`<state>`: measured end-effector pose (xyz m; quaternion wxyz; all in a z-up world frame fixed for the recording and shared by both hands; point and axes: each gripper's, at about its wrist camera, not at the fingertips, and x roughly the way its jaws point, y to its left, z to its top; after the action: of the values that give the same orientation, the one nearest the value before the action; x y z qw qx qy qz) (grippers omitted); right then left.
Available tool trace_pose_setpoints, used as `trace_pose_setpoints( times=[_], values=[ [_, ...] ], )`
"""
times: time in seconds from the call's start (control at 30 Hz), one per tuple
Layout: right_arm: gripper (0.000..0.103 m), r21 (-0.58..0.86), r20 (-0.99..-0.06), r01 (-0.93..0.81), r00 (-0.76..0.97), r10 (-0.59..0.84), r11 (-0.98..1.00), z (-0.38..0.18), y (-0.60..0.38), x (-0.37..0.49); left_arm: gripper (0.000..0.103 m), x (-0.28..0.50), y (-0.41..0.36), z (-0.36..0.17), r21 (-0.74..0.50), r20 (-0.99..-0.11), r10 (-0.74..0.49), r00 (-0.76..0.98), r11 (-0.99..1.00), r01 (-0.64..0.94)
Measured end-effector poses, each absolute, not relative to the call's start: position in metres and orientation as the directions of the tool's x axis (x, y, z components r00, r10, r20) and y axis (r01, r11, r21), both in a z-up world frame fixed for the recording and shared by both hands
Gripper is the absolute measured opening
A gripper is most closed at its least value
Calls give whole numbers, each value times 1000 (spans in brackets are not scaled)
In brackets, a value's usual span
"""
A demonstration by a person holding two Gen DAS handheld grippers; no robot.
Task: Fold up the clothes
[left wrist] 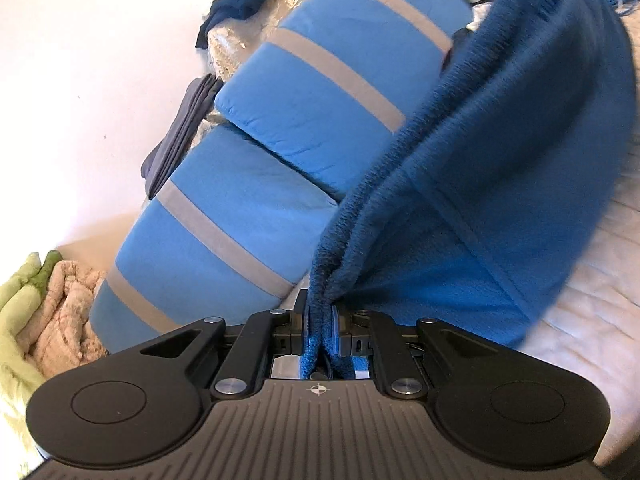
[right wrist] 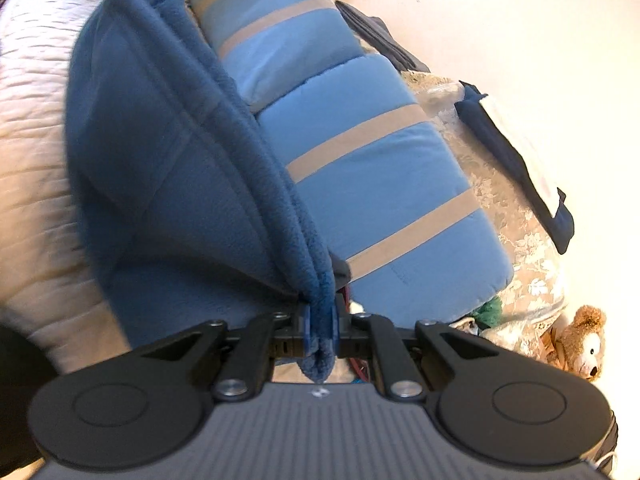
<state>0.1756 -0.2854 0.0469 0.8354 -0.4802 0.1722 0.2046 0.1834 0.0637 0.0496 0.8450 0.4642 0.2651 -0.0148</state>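
In the left wrist view, the left gripper point(left wrist: 320, 322) sits at the bottom centre of the frame with its jaws closed tight on a bunched edge of a dark blue fleece garment point(left wrist: 500, 160). The fleece rises from the jaws and fans out across the right half of the frame, with a stitched seam running diagonally across it. It hangs above a pale quilted bed cover point(left wrist: 580, 300) that shows at the right edge.

In the right wrist view, the right gripper point(right wrist: 319, 326) is at the bottom centre, its jaws likewise clamped on a thick folded edge of the same dark blue fleece garment point(right wrist: 160, 140). Here the cloth spreads over the left half of the frame, above the pale quilted bed cover point(right wrist: 32, 120).

Behind the fleece, in both views, lie two plump light blue pillows with grey stripes point(left wrist: 248, 216) point(right wrist: 380, 184), one overlapping the other, running diagonally through the middle. They rest on a cream lace-patterned cloth point(right wrist: 516, 216). A dark navy piece of fabric point(right wrist: 516, 160) lies along the wall side of it, at the right of the right wrist view. A brown teddy bear point(right wrist: 580, 344) sits at the lower right of that view. At the lower left of the left wrist view are a crumpled pinkish-beige quilted cloth point(left wrist: 68, 312) and a light green cloth point(left wrist: 16, 304). A plain cream wall point(left wrist: 80, 60) fills the upper left.
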Motion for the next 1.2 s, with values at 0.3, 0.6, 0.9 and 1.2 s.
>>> trace_pose_setpoints(
  times=[0.3, 0.6, 0.9, 1.2],
  values=[
    [9, -694, -513, -500, 848, 132, 518, 33, -279, 290, 10, 292, 65, 25, 781, -456, 255, 853, 574, 247],
    [9, -686, -541, -493, 838, 78, 536, -1, -268, 392, 10, 383, 72, -13, 780, -478, 280, 833, 572, 255],
    [10, -654, -636, -563, 771, 34, 505, -60, -254, 443, 13, 407, 84, -66, 741, -559, 286, 778, 594, 314],
    [49, -671, -594, -497, 804, 1, 551, -61, -258, 459, 51, 406, 108, -64, 663, -586, 311, 748, 715, 222]
  ],
)
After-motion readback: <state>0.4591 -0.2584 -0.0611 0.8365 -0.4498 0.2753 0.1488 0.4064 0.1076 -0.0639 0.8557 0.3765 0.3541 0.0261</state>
